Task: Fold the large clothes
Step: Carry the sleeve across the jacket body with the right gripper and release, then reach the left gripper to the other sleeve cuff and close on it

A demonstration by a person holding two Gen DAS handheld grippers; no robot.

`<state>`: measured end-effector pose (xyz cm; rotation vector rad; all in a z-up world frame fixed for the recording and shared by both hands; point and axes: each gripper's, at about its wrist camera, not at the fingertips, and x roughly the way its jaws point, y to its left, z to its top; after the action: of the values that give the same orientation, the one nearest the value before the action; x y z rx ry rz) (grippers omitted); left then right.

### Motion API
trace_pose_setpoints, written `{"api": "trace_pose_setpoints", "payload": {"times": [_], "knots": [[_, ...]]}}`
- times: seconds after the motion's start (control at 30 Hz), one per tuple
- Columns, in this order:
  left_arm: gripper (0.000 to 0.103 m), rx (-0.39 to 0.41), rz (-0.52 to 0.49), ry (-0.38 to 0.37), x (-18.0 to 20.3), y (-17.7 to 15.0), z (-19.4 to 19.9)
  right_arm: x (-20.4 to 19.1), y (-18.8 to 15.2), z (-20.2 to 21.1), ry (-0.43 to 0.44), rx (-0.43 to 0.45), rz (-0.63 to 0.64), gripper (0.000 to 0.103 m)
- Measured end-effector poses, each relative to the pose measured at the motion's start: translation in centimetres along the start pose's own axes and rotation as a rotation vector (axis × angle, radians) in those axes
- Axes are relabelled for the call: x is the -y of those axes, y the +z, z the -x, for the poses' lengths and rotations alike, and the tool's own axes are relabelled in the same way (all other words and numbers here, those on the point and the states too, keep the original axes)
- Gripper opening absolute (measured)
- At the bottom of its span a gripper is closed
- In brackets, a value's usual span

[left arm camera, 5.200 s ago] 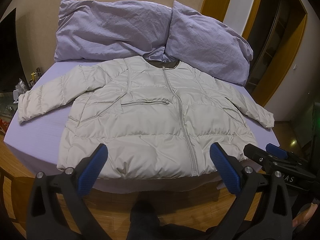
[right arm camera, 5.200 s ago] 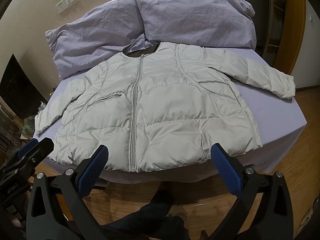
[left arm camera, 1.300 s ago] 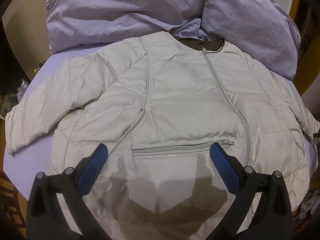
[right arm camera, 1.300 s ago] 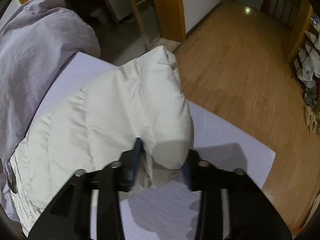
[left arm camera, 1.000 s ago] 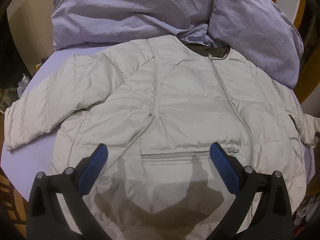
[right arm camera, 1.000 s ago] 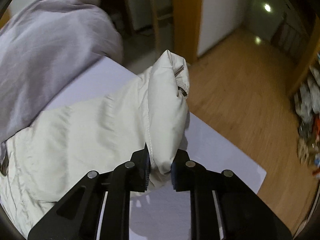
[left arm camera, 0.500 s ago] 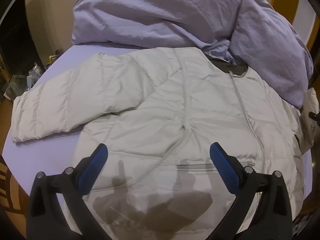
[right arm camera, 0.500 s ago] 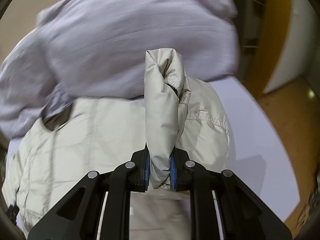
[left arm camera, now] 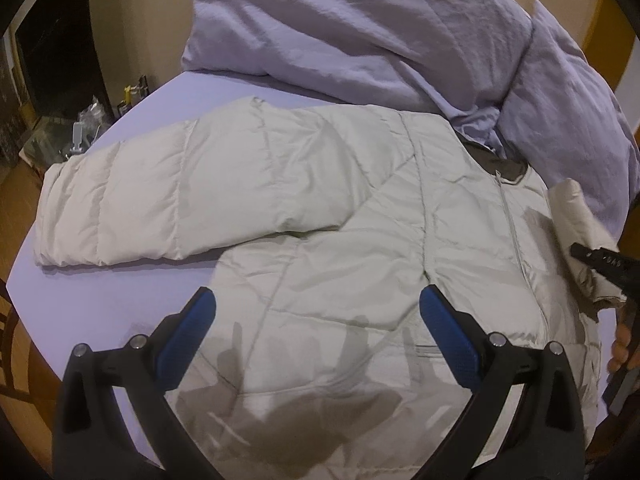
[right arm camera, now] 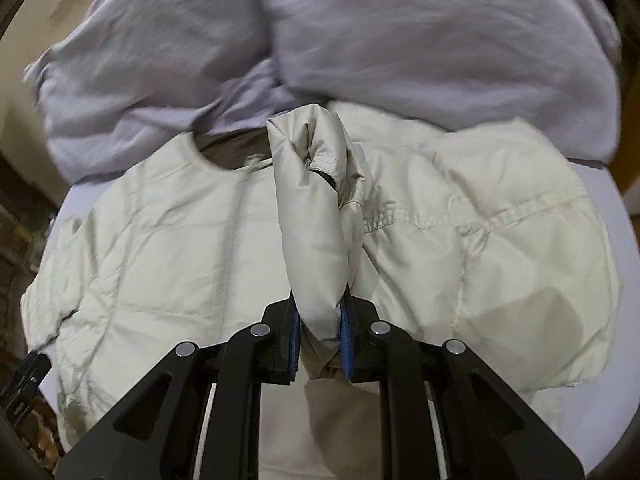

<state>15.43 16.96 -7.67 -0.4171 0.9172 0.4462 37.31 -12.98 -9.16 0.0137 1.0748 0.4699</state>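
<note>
A pale beige puffer jacket (left arm camera: 340,216) lies front up, zipped, on the lilac bed (left arm camera: 80,292). Its left sleeve (left arm camera: 152,204) stretches out flat toward the bed's left edge. My left gripper (left arm camera: 316,328) hovers open above the jacket's lower front, nothing between its blue pads. My right gripper (right arm camera: 320,340) is shut on the cuff of the right sleeve (right arm camera: 312,216), held up over the jacket's chest near the dark collar (right arm camera: 232,152). In the left wrist view that lifted sleeve (left arm camera: 576,224) and the right gripper's black body show at the right edge.
Two crumpled lilac pillows (left arm camera: 380,28) lie against the wall beyond the collar. A cluttered side table (left arm camera: 80,128) stands left of the bed. A wooden floor (left arm camera: 16,184) shows past the bed's left edge, and a hand (left arm camera: 622,344) at the right.
My right gripper has swung the gripped right sleeve from beyond the bed's right side inward over the jacket's chest. The left gripper has drifted left, bringing the left sleeve more into view.
</note>
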Motion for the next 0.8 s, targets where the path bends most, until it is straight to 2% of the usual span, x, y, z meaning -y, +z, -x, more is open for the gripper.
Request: {"api": "trace_pose_setpoints", "payload": {"times": [0.2, 0.5, 0.57, 0.7, 0.8], "knots": [[0.101, 0.006, 0.015, -0.011, -1.1, 0.7, -0.1, -3.7, 0.1, -1.5, 0.041, -0.023, 0.041, 0.017], [0.101, -0.010, 0.049, -0.010, -2.2, 1.5, -1.0, -6.6, -0.4, -4.2, 0.081, -0.075, 0.049, 0.019], [0.101, -0.018, 0.060, -0.019, -2.4, 1.6, -1.1, -7.1, -0.9, -4.8, 0.081, -0.096, 0.082, 0.025], [0.101, -0.016, 0.069, -0.023, -3.0, 1.9, -1.1, -7.5, -0.3, -2.9, 0.134, -0.059, 0.112, 0.059], [0.101, -0.016, 0.080, -0.024, -3.5, 2.2, -1.2, -6.7, 1.0, -0.9, 0.138, 0.006, 0.094, 0.061]]}}
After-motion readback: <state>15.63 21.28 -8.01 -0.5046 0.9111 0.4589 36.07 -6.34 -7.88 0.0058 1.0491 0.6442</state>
